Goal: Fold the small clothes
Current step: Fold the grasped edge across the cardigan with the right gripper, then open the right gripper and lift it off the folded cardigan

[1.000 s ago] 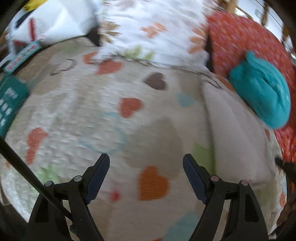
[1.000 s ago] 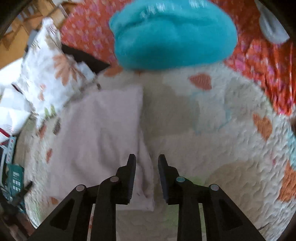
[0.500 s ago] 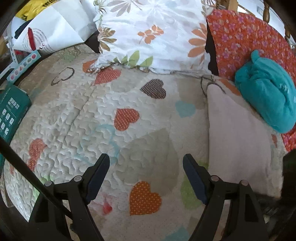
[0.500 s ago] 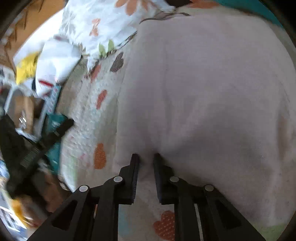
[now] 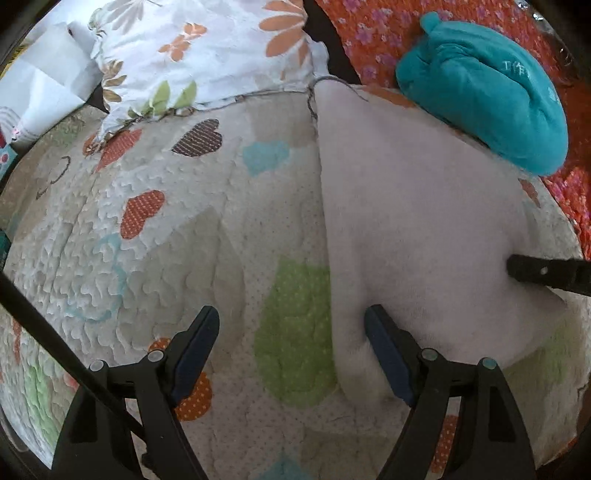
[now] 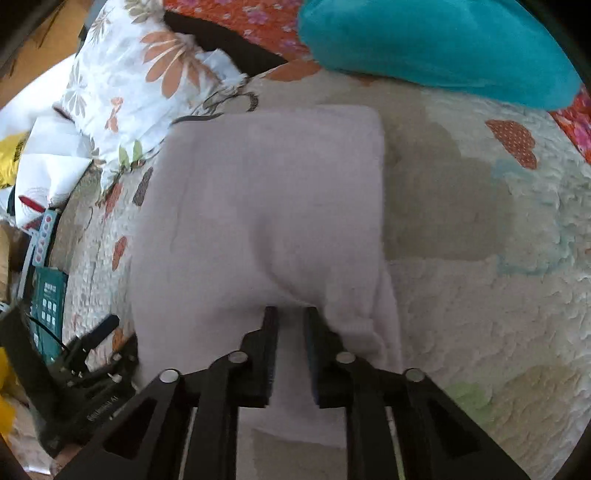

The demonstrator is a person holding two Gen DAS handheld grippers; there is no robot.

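Observation:
A pale pink-white cloth [image 5: 413,221] lies flat on a heart-patterned quilt [image 5: 166,240]; it also fills the right wrist view [image 6: 266,206]. My left gripper [image 5: 291,321] is open, its right finger [image 5: 384,343] at the cloth's near left edge, its left finger over the quilt. My right gripper [image 6: 290,317] is shut on a pinched fold of the cloth near its front edge; its tip shows in the left wrist view [image 5: 532,271]. My left gripper shows at the lower left of the right wrist view [image 6: 92,354].
A teal folded garment [image 5: 491,107] lies on an orange floral cover [image 5: 373,33] at the far right. A floral pillow [image 5: 207,51] lies at the far side. A green box [image 6: 48,302] and papers [image 6: 51,162] lie past the quilt's left edge.
My left gripper has moved right, up to the cloth's left edge. My right gripper has closed on the cloth and pulled back, raising a pinched fold.

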